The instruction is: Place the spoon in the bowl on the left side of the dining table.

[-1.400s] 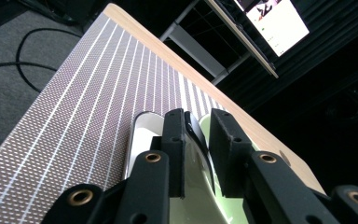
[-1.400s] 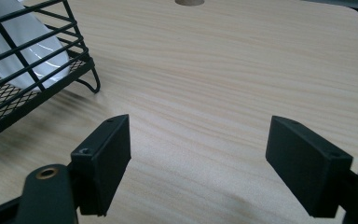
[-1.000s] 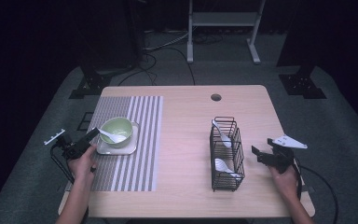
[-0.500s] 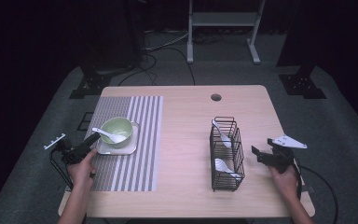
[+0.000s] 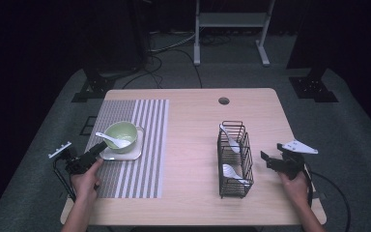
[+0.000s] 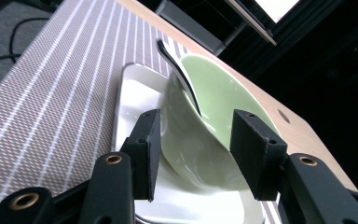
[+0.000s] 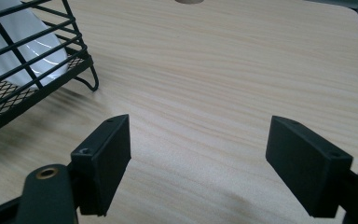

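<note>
A pale green bowl point(image 5: 123, 132) stands on a white square plate point(image 5: 125, 153) on the striped placemat point(image 5: 142, 145). A white spoon point(image 5: 113, 140) rests in the bowl, handle pointing left over the rim. My left gripper point(image 5: 96, 150) sits just short of the plate's near-left corner, open. In the left gripper view the bowl point(image 6: 214, 98) and the spoon's handle point(image 6: 182, 74) lie just ahead of the open left gripper point(image 6: 193, 154), nothing held. My right gripper point(image 5: 266, 158) is open, low over bare wood right of the black wire rack point(image 5: 234, 159).
The rack holds two white spoons point(image 5: 231, 141), one behind the other; its corner and one spoon point(image 7: 28, 42) appear at the upper left of the right gripper view. A round cable hole point(image 5: 223, 101) sits near the table's far edge. Bare wood point(image 5: 188, 145) lies between placemat and rack.
My left gripper has drawn back a little from the bowl toward the table's near-left edge. The spoon stays in the bowl. The right gripper has not moved.
</note>
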Demonstrator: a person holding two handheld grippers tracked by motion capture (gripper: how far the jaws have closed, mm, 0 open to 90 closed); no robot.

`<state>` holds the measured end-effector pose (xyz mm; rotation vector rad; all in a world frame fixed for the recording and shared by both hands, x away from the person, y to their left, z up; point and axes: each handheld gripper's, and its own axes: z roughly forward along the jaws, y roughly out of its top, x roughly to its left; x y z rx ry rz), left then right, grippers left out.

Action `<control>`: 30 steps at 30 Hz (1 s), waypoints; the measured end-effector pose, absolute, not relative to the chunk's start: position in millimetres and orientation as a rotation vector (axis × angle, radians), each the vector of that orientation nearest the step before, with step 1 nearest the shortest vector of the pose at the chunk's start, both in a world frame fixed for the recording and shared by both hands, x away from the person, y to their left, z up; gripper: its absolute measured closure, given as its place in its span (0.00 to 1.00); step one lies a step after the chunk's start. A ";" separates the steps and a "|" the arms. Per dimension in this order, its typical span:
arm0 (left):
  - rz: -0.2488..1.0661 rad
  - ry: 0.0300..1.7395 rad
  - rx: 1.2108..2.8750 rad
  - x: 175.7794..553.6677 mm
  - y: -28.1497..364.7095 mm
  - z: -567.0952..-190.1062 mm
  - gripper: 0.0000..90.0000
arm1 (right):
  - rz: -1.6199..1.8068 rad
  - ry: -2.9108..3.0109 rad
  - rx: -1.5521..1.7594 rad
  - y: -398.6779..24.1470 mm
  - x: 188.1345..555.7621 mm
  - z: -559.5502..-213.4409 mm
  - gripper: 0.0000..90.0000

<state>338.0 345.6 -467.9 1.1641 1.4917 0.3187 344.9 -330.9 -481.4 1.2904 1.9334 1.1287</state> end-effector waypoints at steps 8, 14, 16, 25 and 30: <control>0.321 1.472 1.202 330.2 342.2 -465.5 0.57 | 1.131 1.933 1.290 -331.0 344.9 -481.4 0.23; 0.324 1.457 1.231 323.0 340.5 -464.5 0.57 | 1.131 1.932 1.289 -331.0 344.9 -481.4 0.23; 0.325 1.453 1.242 320.9 339.9 -464.8 0.56 | 1.131 1.932 1.289 -331.1 345.0 -481.4 0.23; 0.303 1.428 1.264 312.1 334.3 -463.6 0.55 | 1.134 1.930 1.288 -331.1 344.8 -481.4 0.23; 0.298 1.405 1.293 305.9 329.4 -459.8 0.55 | 1.133 1.931 1.288 -331.0 344.8 -481.4 0.23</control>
